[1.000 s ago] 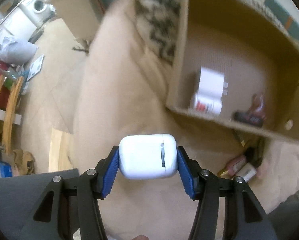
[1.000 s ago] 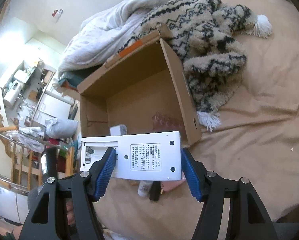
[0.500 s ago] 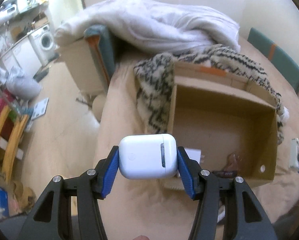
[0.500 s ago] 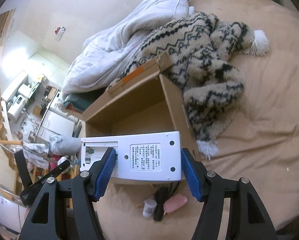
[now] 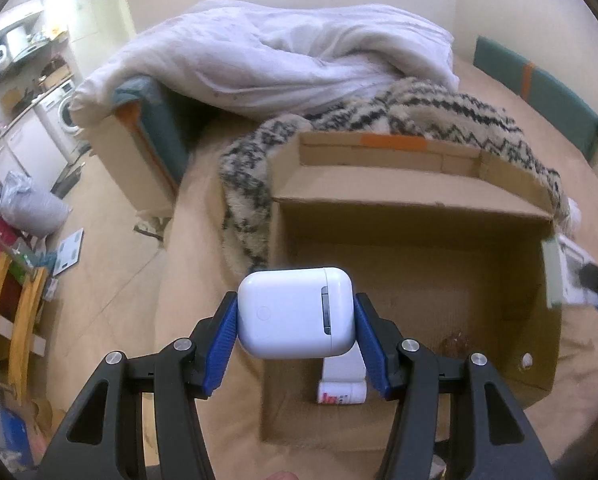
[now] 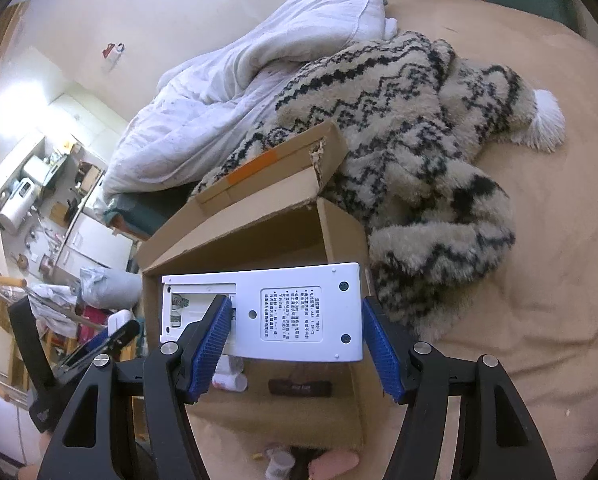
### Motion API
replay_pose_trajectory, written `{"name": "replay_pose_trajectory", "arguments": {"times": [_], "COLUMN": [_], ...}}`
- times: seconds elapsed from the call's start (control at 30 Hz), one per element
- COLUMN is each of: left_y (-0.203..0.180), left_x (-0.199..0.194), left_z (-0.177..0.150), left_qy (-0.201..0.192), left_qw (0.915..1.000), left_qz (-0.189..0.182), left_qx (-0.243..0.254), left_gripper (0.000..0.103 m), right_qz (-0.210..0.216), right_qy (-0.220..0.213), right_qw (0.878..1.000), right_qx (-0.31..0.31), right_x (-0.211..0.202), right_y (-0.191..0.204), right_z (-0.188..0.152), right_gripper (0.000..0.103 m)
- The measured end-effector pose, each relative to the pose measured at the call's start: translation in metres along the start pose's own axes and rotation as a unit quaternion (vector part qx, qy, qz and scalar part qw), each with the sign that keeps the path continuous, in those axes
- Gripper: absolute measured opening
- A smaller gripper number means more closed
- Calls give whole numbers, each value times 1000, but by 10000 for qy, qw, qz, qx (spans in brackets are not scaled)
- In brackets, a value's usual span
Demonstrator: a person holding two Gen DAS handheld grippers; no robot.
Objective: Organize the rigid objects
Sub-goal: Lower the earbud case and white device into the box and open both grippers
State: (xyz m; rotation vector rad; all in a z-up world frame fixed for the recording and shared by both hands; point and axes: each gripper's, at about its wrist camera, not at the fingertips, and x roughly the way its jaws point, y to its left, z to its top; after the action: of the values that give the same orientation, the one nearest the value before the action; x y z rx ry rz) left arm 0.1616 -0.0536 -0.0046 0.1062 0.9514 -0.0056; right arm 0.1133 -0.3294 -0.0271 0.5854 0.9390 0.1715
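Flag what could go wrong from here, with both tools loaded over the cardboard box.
1. The white earbud case is smooth and rounded, clamped only at its two ends by the left tool; it may slip.
2. The right tool grips the white device off-centre, its open battery end overhanging; it might pivot.
3. Both tools hang over the cardboard box, close together; dropping may strike the small bottle inside.

Home bedroom: bed, duvet.
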Motion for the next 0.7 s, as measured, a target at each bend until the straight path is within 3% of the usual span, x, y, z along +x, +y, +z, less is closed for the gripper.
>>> {"name": "replay_pose_trajectory", "arguments": {"times": [0.17,0.4,0.57,0.7], "left_y": [-21,-37,-36,-35], "left_x": [23,42,46,50], "left_z": [-6,-14,-14,-17], "left_qy": [189,400,463,514], "left_qw": [9993,9974,9974,9971], "left_qz": [-54,-130,-90,21], "left_qx": [328,592,544,556], "left_gripper": [53,53,53,53], "right_qz": [-182,-433,-503,-430], "right_qy": [144,-22,-299,-193], "right_qw": [9993,9975,9942,9929], "right_qx": [-292,-558,-900,-1096], "right_x": [24,27,19,26], "right_y": [10,19,33,42], "right_z": [5,7,5,3], "right_gripper": [69,69,69,69]}}
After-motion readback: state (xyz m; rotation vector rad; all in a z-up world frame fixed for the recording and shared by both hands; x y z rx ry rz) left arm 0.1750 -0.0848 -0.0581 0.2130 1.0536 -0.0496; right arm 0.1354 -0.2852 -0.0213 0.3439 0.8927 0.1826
